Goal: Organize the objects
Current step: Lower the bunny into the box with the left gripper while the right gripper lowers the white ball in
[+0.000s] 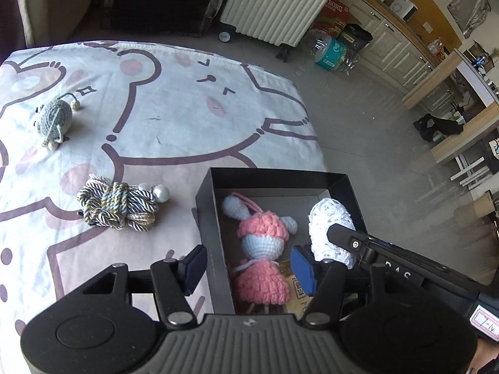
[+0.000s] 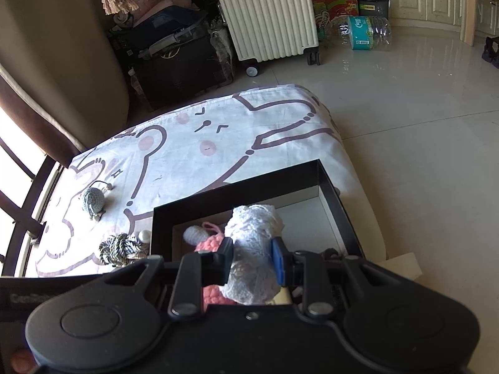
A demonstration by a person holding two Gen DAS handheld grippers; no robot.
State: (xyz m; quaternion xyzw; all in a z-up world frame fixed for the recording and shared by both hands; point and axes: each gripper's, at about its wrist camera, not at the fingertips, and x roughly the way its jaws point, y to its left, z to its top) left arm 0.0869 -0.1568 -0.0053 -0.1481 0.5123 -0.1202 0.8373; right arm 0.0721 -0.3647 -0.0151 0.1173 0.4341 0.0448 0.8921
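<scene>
**White crochet, held over the black box**

White lacework, soft and near weightless: the crocheted bundle (image 2: 254, 249) sits pinched across its middle by the right tool (image 2: 252, 257), low centre of that view, hanging over the black box (image 2: 327, 187). It should squash rather than slip, so a mid-body hold suits it. Its long axis runs roughly up the frame, away from the tool, though folds hide its true ends. The pink crochet doll (image 1: 260, 249) lies in the box, head toward the far wall. The left tool (image 1: 248, 268) stands wide and empty, straddling the box's near-left wall. Cord bundle (image 1: 120, 205) and grey knitted toy (image 1: 54, 118) wait on the bench at left.
</scene>
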